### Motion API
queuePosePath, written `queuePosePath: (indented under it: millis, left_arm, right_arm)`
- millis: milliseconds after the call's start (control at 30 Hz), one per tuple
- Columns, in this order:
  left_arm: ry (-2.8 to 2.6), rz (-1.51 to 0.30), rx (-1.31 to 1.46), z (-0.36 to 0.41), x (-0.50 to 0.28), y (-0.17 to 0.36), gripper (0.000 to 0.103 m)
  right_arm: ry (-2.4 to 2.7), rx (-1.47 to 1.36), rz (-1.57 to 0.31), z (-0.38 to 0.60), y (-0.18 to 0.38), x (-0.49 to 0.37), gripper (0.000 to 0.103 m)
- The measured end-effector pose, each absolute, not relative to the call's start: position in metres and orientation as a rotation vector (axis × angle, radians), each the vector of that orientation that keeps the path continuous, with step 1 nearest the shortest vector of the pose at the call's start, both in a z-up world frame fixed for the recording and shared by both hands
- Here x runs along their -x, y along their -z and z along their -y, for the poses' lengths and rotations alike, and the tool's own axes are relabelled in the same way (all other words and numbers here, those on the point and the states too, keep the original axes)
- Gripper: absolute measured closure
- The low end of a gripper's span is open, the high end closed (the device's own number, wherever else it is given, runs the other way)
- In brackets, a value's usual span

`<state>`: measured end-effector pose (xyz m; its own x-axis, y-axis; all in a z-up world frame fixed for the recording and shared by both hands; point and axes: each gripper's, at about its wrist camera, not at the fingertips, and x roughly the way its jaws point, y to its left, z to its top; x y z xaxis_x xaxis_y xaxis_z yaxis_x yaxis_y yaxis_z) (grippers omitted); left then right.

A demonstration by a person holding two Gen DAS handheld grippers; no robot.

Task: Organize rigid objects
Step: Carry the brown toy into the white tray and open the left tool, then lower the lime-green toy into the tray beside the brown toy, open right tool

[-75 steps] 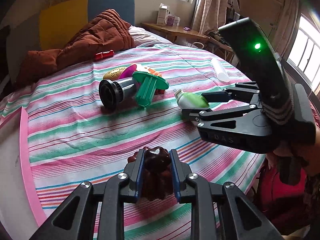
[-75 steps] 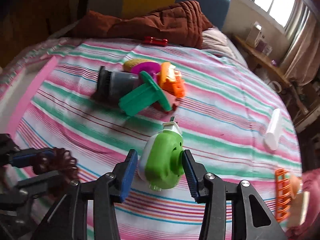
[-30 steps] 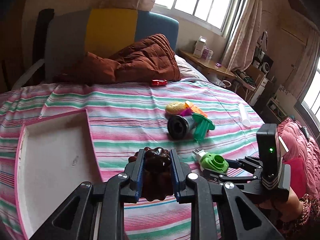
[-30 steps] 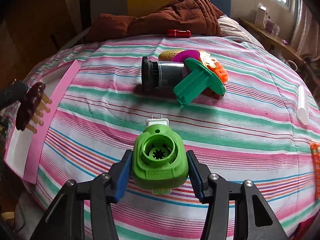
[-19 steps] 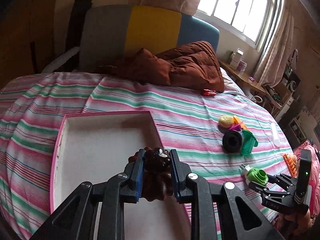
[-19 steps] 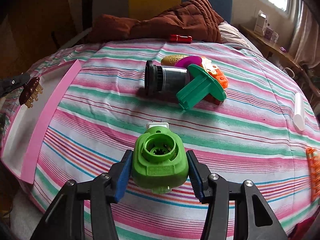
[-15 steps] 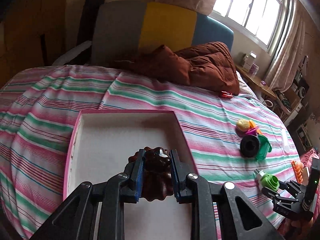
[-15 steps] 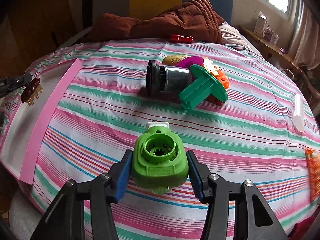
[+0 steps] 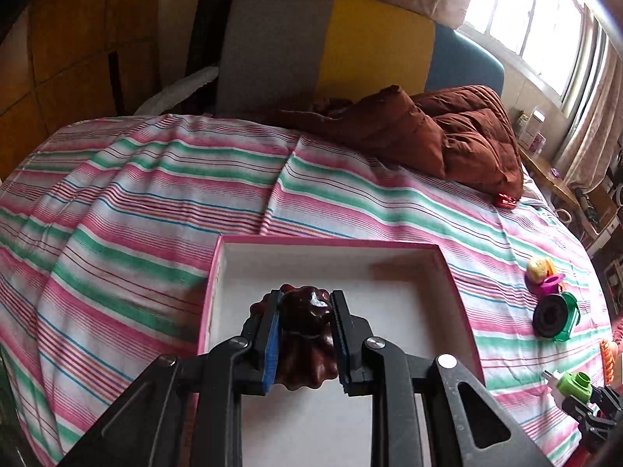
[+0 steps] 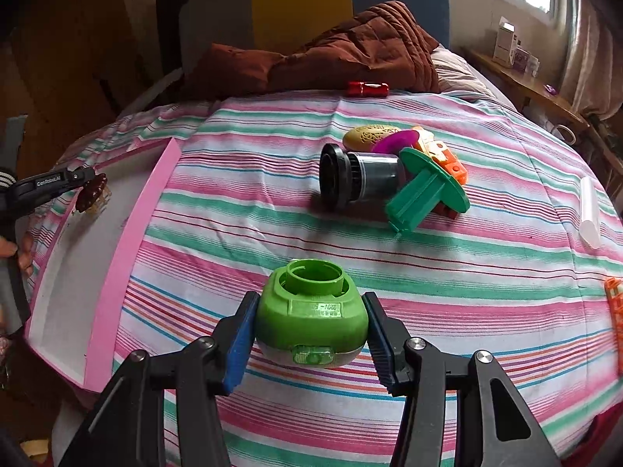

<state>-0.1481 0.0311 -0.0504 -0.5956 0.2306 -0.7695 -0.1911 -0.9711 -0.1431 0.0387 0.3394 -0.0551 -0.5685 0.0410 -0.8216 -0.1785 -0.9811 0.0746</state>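
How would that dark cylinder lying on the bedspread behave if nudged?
The dark cylinder lies on its side, so it would probably roll, though the green spool touching it may block that. It looks like rigid plastic, likely light. The soft bedspread should slow it.

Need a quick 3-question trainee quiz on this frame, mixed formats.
1. True or false: the left claw hangs over the pink tray.
2. The right claw grips: A) the red tube, B) the green plug-in, C) the teal lid.
3. Fill in: the brown comb is held by the ____ claw.

Key: 1 true; 2 B; 3 left.
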Motion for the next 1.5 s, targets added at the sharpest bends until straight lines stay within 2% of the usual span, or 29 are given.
queuePosePath:
  millis: [133,200,400,567,700,967,1500]
  left_arm:
    - [-2.692,-0.001,1.271,-0.026,0.155,0.049,0.080]
    - [-2.730,-0.028,1.244,-0.024,0.156,0.044,0.070]
    - [-2.788,0.054,1.129,-0.002,0.139,0.025,0.061]
    - [-2.733,0.263,1.168,0.018,0.105,0.030,0.061]
    - [-2.635,0.262,1.250,0.009,0.080,0.044,0.061]
    - [-2.555,0.189,1.246,-0.016,0.046,0.054,0.061]
    - [-2.540,0.248,1.315,-0.014,0.027,0.066,0.061]
  right_arm:
    - [-2.677,1.395,-0.236,-0.332,0.052,-0.036,0.050]
    - [-2.681,1.392,-0.230,-0.329,0.050,-0.035,0.050]
    - [-2.695,1.376,-0.256,-0.323,0.041,-0.029,0.050]
    - [-2.726,1.377,-0.261,-0.310,0.034,-0.020,0.050]
    - [-2.767,1.392,-0.287,-0.293,0.028,-0.007,0.050]
    - [-2.878,1.396,-0.320,-0.249,0.012,0.022,0.050]
    - [-2.966,1.452,-0.261,-0.172,0.027,0.119,0.050]
